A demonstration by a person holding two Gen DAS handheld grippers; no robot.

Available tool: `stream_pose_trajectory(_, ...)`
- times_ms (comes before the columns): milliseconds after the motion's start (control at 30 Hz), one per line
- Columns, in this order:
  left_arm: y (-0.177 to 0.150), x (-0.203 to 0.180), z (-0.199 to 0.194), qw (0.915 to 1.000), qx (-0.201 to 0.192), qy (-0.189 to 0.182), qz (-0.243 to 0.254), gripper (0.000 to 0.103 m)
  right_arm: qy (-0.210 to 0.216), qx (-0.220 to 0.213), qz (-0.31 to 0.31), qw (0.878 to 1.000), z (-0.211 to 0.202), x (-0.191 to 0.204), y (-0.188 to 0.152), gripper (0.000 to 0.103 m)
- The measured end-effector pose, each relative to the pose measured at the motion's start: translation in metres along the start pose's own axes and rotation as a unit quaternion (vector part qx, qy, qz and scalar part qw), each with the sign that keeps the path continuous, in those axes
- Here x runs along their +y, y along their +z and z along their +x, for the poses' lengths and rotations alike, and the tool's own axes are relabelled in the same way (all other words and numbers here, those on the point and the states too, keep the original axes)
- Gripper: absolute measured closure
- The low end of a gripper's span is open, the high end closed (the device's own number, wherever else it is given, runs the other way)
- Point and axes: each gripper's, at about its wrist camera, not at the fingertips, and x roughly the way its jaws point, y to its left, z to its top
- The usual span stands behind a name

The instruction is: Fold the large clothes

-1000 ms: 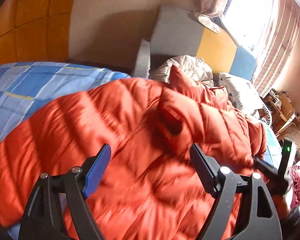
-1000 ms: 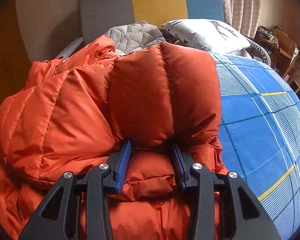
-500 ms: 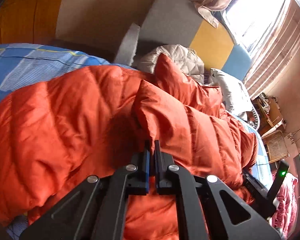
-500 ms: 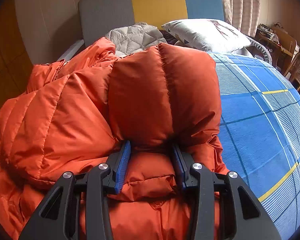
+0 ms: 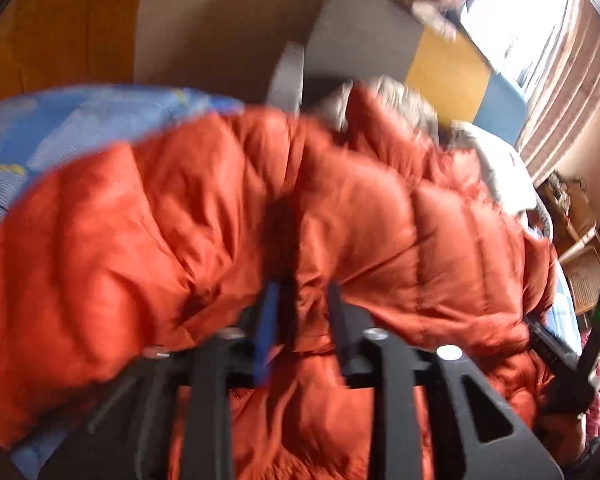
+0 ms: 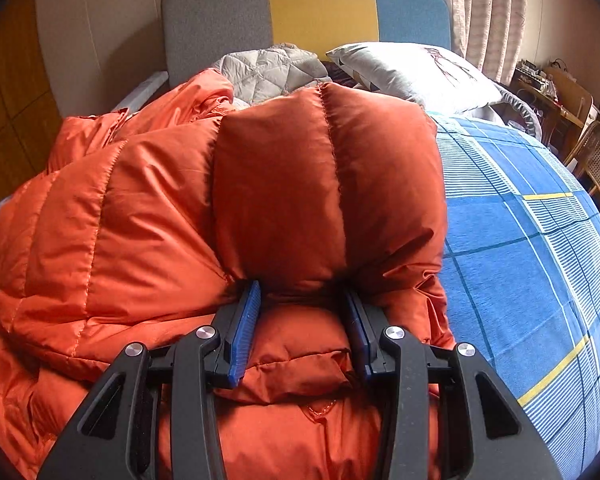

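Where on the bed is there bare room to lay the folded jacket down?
The blue sheet is bare between the jacket and the bed's edge by the chair. The headboard end is crowded: a pillow and a grey quilt.

Orange quilted jacket on a blue-checked, yellow-lined bedsheet.

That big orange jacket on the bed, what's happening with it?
A person is folding an orange puffer jacket on a bed with a blue checked sheet, using a handheld gripper in each hand. The right gripper is clamped on a bunched fold of the jacket. The left gripper has a ridge of the fabric between its fingers, and its jaws are opening; that view is blurred, so whether the pads press on the cloth is unclear. A pillow lies near the headboard.
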Motion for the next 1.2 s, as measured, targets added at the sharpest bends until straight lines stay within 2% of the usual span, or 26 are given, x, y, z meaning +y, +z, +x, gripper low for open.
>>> stream_pose_trajectory(100,0.011,-0.012,-0.018,0.9992,-0.034,0.003,0.021,0.070,-0.001,0.000,-0.001,1.000,-0.001,0.002,0.000,0.062)
stream_pose_trajectory(133,0.015,-0.017,-0.019,0.9990,-0.034,-0.003,0.028,0.069,-0.002,0.000,-0.001,1.000,-0.001,0.002,0.000,0.062)
stream_pose_trajectory(200,0.021,-0.025,-0.014,0.9985,-0.031,-0.002,0.045,0.069,-0.002,0.000,-0.002,1.000,-0.001,0.002,0.000,0.062)
stream_pose_trajectory(333,0.024,-0.037,0.013,0.9980,0.003,0.005,0.063,0.070,-0.007,0.001,-0.005,1.000,-0.002,0.003,0.000,0.062)
stream_pose_trajectory(467,0.014,-0.030,0.041,0.9978,0.031,0.012,0.058,0.068,-0.014,0.001,-0.010,1.000,-0.001,0.007,0.001,0.062)
stream_pose_trajectory(767,0.010,-0.024,0.046,0.9988,0.025,0.002,0.042,0.068,-0.021,0.001,-0.016,1.000,0.000,0.012,0.000,0.062)
stream_pose_trajectory(833,0.008,-0.020,0.035,0.9993,0.026,0.002,0.027,0.057,-0.021,0.001,-0.015,1.000,0.000,0.012,0.000,0.062)
stream_pose_trajectory(867,0.006,-0.018,0.027,0.9996,0.021,0.005,0.021,0.040,-0.022,0.001,-0.016,1.000,0.000,0.012,0.000,0.062)
stream_pose_trajectory(900,0.002,-0.016,0.016,0.9997,0.010,0.019,0.012,0.031,-0.023,0.001,-0.016,1.000,0.000,0.012,-0.001,0.062)
stream_pose_trajectory(1200,-0.032,0.035,-0.050,0.9987,-0.003,0.021,-0.047,0.032,-0.024,0.006,-0.014,1.000,-0.003,0.013,0.003,0.061)
